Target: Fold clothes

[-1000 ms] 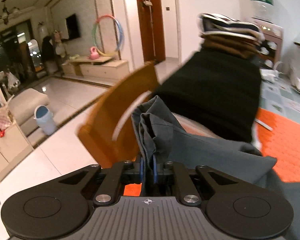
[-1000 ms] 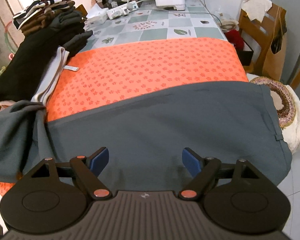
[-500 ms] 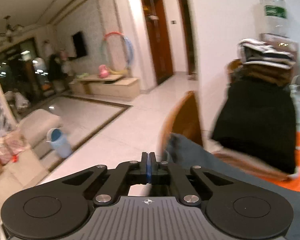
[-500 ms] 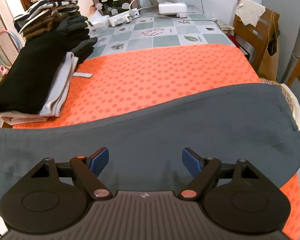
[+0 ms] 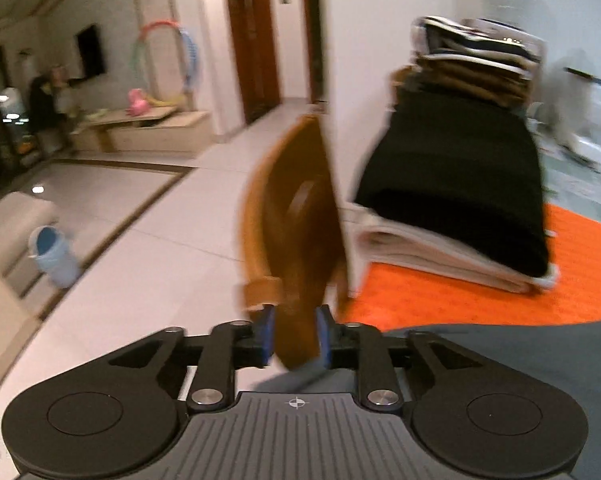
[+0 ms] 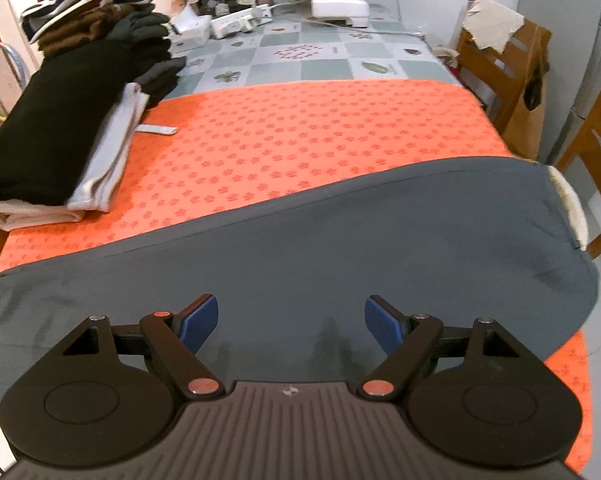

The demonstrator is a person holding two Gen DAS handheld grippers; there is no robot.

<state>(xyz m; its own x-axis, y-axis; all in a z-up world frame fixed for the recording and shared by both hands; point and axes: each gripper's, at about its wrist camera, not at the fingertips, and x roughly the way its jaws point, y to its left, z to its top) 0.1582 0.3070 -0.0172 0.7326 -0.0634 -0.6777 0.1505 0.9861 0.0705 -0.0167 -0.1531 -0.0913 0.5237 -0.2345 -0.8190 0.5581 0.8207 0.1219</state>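
A dark grey garment [image 6: 300,248] lies spread flat across the near half of the orange patterned mat [image 6: 300,128]. Its right end hangs past the table edge. My right gripper [image 6: 291,322] hovers just above the garment's near part, open wide, with nothing between its blue pads. In the left wrist view my left gripper [image 5: 296,334] is at the table's left end, its jaws a little apart and holding nothing. The grey garment's left end [image 5: 500,344] lies just right of and below it. The view is blurred by motion.
A pile of folded clothes [image 6: 52,136], black on top of pale pieces, sits at the mat's left, with a taller striped and brown stack [image 6: 88,8] behind. A wooden chair [image 5: 296,216] stands beyond the left gripper. More chairs [image 6: 496,68] stand right of the table. A power strip and white box [image 6: 340,8] sit at the back.
The left gripper, shut on the bunched grey cloth a second ago, pulled it out leftward and has now opened off it. The garment now lies flat. The right gripper stayed open.
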